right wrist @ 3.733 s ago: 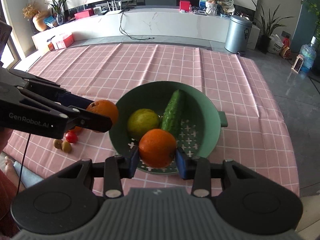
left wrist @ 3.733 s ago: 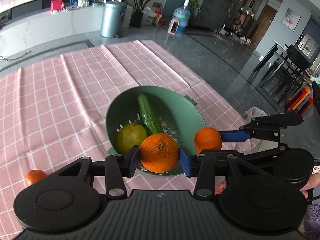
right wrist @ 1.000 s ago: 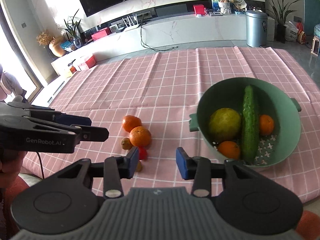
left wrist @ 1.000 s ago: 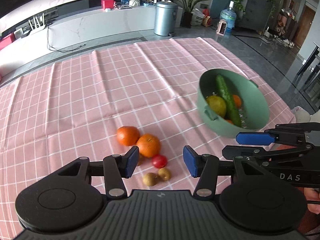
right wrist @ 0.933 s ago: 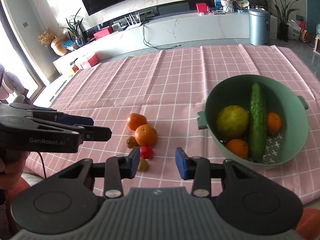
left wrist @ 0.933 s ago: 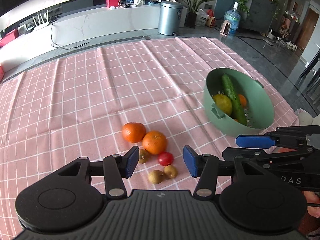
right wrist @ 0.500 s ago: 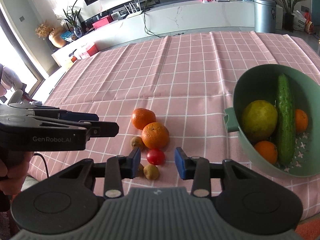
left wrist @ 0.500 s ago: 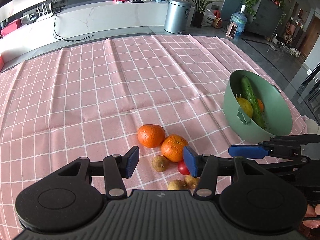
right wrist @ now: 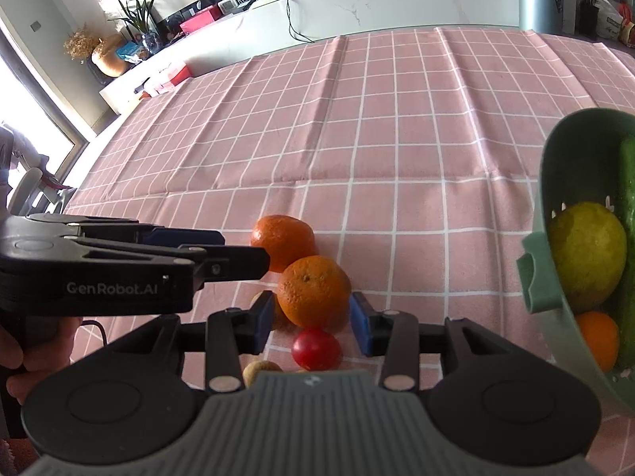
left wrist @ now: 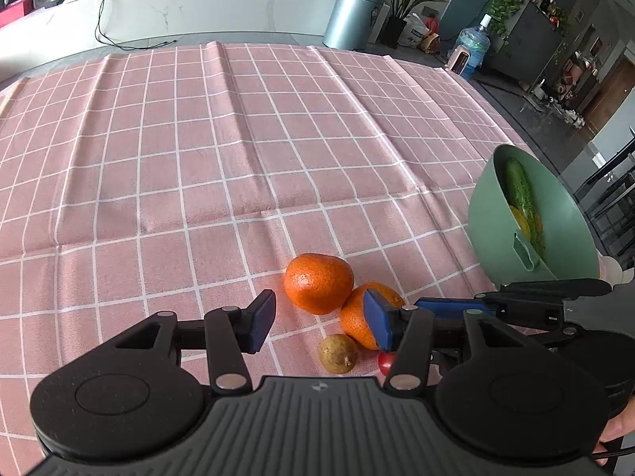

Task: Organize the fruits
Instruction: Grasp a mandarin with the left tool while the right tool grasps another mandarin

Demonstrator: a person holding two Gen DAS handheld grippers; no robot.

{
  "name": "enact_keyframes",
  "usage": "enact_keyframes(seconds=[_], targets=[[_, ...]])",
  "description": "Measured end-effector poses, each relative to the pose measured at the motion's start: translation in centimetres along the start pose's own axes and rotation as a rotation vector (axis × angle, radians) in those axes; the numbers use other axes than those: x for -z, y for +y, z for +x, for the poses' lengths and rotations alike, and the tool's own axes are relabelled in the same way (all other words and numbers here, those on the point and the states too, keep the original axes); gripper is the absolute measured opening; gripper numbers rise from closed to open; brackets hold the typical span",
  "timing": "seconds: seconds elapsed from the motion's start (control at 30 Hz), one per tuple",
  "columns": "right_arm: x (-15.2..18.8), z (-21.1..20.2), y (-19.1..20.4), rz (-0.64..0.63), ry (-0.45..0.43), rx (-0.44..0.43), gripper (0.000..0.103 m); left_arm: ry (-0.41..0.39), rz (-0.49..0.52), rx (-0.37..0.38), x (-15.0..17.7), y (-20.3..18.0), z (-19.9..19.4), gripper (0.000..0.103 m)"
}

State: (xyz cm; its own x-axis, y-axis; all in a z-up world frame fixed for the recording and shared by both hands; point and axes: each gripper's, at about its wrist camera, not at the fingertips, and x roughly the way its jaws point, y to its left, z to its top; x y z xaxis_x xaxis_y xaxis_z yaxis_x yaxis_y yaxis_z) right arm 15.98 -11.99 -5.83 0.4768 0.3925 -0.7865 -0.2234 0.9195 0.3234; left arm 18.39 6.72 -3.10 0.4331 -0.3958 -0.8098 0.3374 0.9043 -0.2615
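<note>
Two oranges lie side by side on the pink checked cloth: a far one (left wrist: 318,282) (right wrist: 282,241) and a near one (left wrist: 357,319) (right wrist: 314,291). A red cherry tomato (right wrist: 316,349) and small brown fruits (left wrist: 337,354) lie just in front of them. My left gripper (left wrist: 319,323) is open, its jaws either side of the far orange's near edge. My right gripper (right wrist: 312,323) is open, its jaws flanking the near orange without touching it. The green colander (left wrist: 563,234) (right wrist: 535,293) at the right holds a cucumber, a yellow-green citrus and small oranges.
The cloth's right edge drops off just past the colander. The left gripper's body (right wrist: 119,273) reaches in from the left in the right wrist view. The right gripper's fingers (left wrist: 516,309) cross close behind the near orange in the left wrist view.
Both grippers have moved forward and down to the loose fruit, which now fills the view. The colander has slid to the right edge. Both stay open.
</note>
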Motion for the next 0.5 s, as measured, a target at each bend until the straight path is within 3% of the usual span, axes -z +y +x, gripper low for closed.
enact_keyframes(seconds=[0.5], targets=[[-0.3,2.1,-0.8,0.036,0.038,-0.041,0.044,0.02,-0.044,0.048,-1.2,1.1,3.0,0.06]])
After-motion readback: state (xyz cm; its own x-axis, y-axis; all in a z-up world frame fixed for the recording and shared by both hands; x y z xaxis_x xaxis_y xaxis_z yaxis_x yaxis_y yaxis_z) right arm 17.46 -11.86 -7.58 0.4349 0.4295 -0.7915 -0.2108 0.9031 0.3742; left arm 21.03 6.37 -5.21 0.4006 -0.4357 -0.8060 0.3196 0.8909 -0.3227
